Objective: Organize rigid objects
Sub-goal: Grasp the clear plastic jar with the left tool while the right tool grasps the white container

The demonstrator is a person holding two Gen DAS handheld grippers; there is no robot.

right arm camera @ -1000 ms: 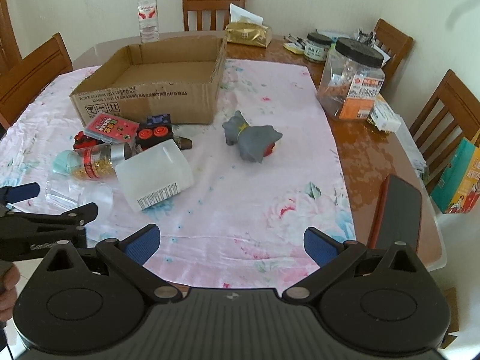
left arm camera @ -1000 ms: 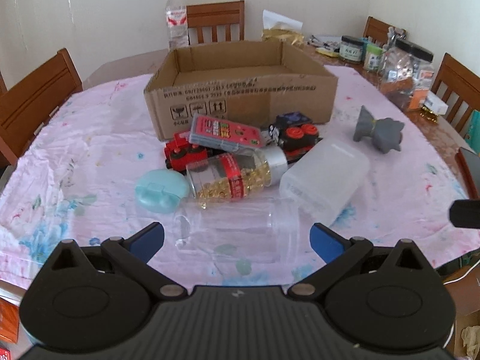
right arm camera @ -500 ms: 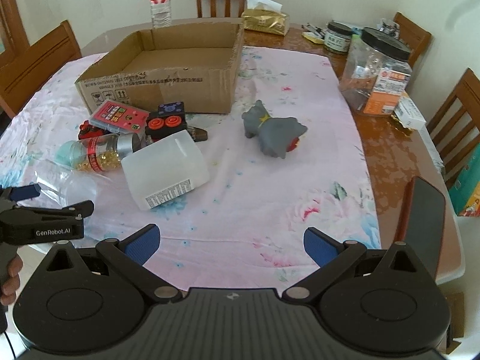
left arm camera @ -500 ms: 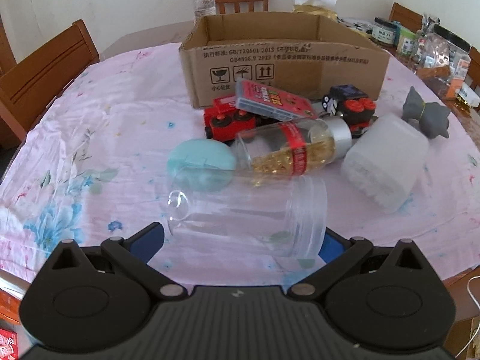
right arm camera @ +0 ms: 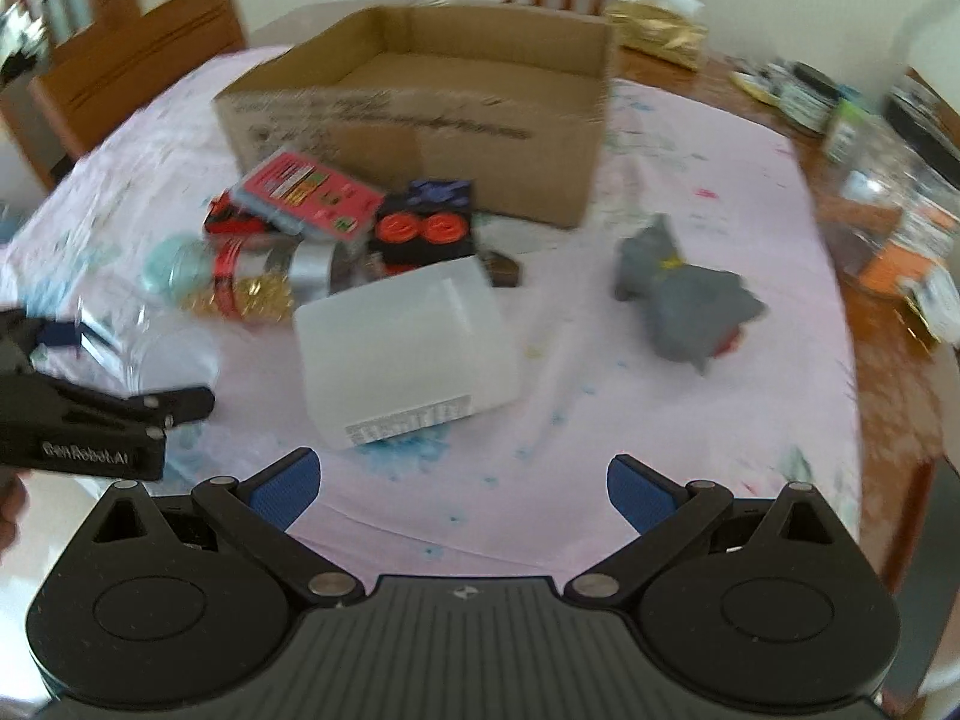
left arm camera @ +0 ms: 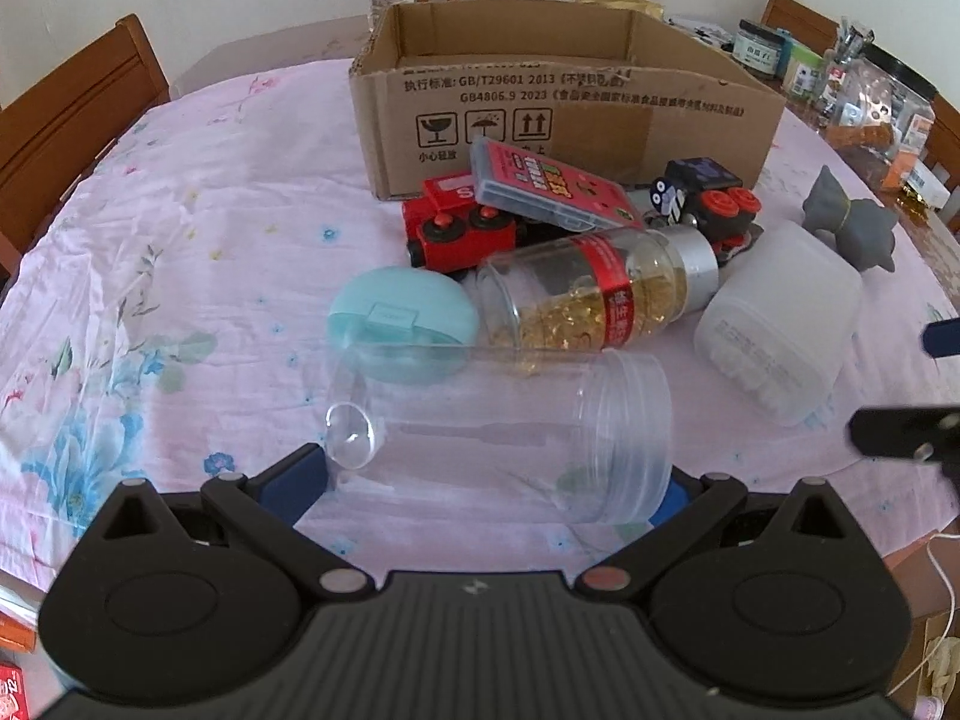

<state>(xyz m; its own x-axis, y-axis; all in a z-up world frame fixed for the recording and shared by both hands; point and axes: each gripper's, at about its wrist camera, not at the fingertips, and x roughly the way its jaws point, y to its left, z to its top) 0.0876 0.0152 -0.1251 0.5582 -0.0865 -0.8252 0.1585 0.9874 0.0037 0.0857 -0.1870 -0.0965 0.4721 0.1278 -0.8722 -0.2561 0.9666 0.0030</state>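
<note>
Clear jar (left arm camera: pixel 504 426) lies sideways between wide-spread left gripper (left arm camera: pixel 489 483); right gripper (right arm camera: pixel 462 489) gapes empty

- Soft, even daylight; bright, no hard shadows.
- Left wrist view sharp. Faint glare along the clear jar (left arm camera: pixel 504 438) and on the capsule bottle (left arm camera: pixel 600 294).
- Right wrist view smeared by motion blur: print on the box (right arm camera: pixel 420 120) unreadable, jars (right arm camera: pixel 888 180) at right streaked.
- Fisheye bends both views; table edge (right arm camera: pixel 888 420) curves, corners go dark.
- Wood at right shows a dull sheen.
</note>
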